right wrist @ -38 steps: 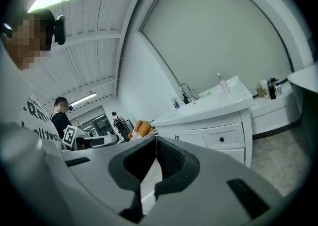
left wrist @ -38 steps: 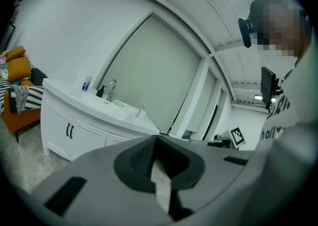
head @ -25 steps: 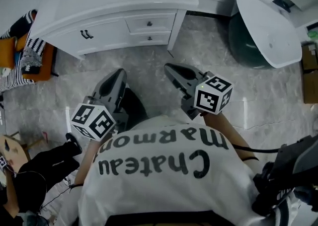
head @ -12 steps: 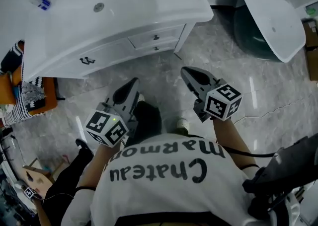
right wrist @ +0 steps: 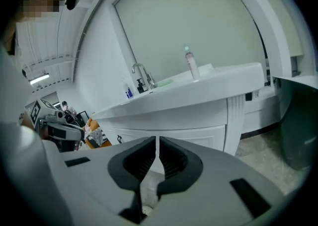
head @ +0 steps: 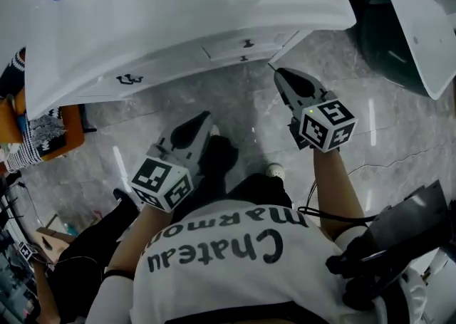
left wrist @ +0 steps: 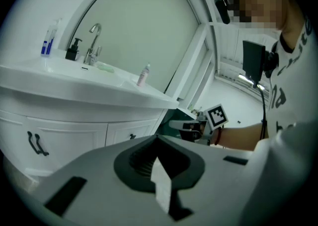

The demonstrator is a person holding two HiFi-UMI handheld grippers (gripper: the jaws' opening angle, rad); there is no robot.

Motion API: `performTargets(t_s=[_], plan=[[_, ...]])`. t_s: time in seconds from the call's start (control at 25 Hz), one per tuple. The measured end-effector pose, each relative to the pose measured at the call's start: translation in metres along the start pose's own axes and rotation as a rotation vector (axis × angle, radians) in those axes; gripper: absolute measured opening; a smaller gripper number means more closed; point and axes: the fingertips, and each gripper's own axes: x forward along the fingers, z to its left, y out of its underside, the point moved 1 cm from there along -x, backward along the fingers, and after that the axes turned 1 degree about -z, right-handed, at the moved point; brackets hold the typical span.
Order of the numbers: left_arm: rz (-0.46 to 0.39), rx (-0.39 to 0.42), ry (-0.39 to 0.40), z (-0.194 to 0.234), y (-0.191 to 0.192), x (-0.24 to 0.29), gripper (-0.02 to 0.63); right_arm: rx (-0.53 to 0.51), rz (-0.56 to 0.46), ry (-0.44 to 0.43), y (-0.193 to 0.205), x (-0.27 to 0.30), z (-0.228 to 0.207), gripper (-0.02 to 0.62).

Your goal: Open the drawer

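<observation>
A white vanity cabinet (head: 178, 9) stands ahead of me on the marble floor. Two shallow drawers with small dark knobs (head: 247, 43) sit under its right end, both closed. A cupboard door with two curved handles (head: 130, 79) is to their left. My right gripper (head: 282, 73) is shut and empty, its tip just below and right of the drawers, apart from them. My left gripper (head: 202, 118) hangs lower over the floor, shut with nothing in it. In the left gripper view a drawer knob (left wrist: 131, 136) shows beyond the closed jaws (left wrist: 157, 139). In the right gripper view the jaws (right wrist: 157, 139) point at the cabinet front.
A tap (left wrist: 94, 41), a soap pump (left wrist: 73, 50) and a small bottle (left wrist: 144, 75) stand on the basin top. A white tub rim (head: 420, 23) lies at the right. An orange stool with striped cloth (head: 35, 134) stands at the left. My shoes (head: 274, 171) are on the floor.
Both grippers have moved forward and down toward the cabinet front. The cabinet now fills more of the head view, and the right gripper's tip has come close to the drawers.
</observation>
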Motion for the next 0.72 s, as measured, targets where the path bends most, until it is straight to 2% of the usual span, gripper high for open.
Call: performTargets(t_s=[0.28,0.52,0.56,0.6,0.64,0.72], plan=[[0.007,-0.031,-0.04,0.06,0.041,0.006,-0.009,0.023,0.001,0.051,0.047,0.073,-0.034,0.012],[-0.036,-0.071,-0.093,0.103,0.067,0.015,-0.009,0.047,-0.006,0.099,0.076,0.125,-0.064,0.02],[-0.039,-0.075,-0.1,0.106,0.072,0.015,-0.009,0.053,0.0,0.098,0.08,0.132,-0.067,0.038],[-0.038,-0.077,-0.107,0.109,0.078,0.015,-0.009,0.059,0.011,0.096,0.084,0.14,-0.07,0.118],[-0.034,-0.078,-0.112,0.111,0.084,0.014,-0.009,0.061,0.022,0.095,0.088,0.146,-0.072,0.156],[-0.026,-0.079,-0.123,0.116,0.095,0.013,-0.009,0.047,0.037,0.11,0.093,0.157,-0.077,0.156]])
